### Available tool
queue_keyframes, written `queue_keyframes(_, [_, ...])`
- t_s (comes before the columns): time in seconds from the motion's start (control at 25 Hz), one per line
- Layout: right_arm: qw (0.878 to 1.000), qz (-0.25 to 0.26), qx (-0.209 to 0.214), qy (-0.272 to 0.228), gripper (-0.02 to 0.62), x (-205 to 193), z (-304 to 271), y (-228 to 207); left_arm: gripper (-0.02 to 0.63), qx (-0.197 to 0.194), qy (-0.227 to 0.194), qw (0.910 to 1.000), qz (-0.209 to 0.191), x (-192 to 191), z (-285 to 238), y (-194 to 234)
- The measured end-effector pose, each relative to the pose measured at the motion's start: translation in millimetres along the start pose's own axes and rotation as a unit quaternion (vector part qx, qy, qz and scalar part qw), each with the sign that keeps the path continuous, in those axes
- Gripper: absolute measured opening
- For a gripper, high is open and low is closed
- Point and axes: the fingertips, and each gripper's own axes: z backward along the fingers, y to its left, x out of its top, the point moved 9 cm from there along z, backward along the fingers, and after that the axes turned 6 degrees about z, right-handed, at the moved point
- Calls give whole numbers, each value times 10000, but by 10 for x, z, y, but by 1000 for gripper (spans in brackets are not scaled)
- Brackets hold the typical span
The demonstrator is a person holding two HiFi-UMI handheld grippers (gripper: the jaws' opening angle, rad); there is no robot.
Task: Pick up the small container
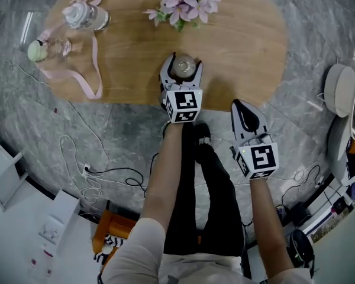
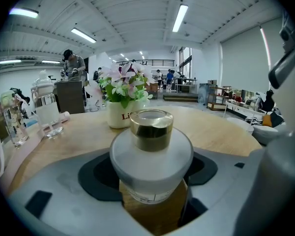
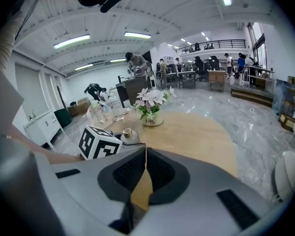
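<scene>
The small container [image 1: 184,68] is a frosted white jar with a gold cap, near the front edge of the oval wooden table [image 1: 248,40]. My left gripper [image 1: 183,60] is shut on it, one jaw on each side of its body. The left gripper view has the container [image 2: 151,156] filling the middle between the dark pads, cap upright. I cannot tell whether it rests on the wood or hangs just above it. My right gripper [image 1: 238,103] is shut and empty, held off the table's front edge over the floor. In its own view the right gripper [image 3: 146,151] has its jaws pressed together.
A white pot of pink flowers [image 1: 183,2] stands behind the container at the table's far edge. Two clear bottles [image 1: 86,15] with a pink strap [image 1: 94,64] lie at the far left. Cables [image 1: 89,170] trail over the marble floor. A white stool [image 1: 340,90] stands at the right.
</scene>
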Motion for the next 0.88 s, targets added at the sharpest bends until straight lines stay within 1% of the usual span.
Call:
queue_keyframes(0.08, [9999,-110,16,-64,69,68,-17,6,333,-68,11,10000,-70,-7,14,0])
queue_keyframes(0.24, [9989,-388,-11,-266,70,228,-31,-12,333,-338,114,9990,-269,-15,29,-31])
queue_keyframes(0.4, [9983,-435,-38,-389,70,389,26,-11,333,-524,230,9980,-285,42,93,-12])
queue_keyframes(0.48, [9973,-581,-58,-438,70,438,88,-11,333,-558,282,9975,-324,108,168,-1])
queue_keyframes(0.6, [9956,-781,-155,-495,69,506,197,-21,333,-650,303,9969,-334,258,321,-26])
queue_keyframes(0.72, [9938,-922,-244,-580,69,612,301,-11,333,-784,238,9961,-314,464,496,-56])
queue_keyframes(0.88, [9920,-987,-183,-761,69,799,463,36,333,-924,193,9948,-382,778,713,-133])
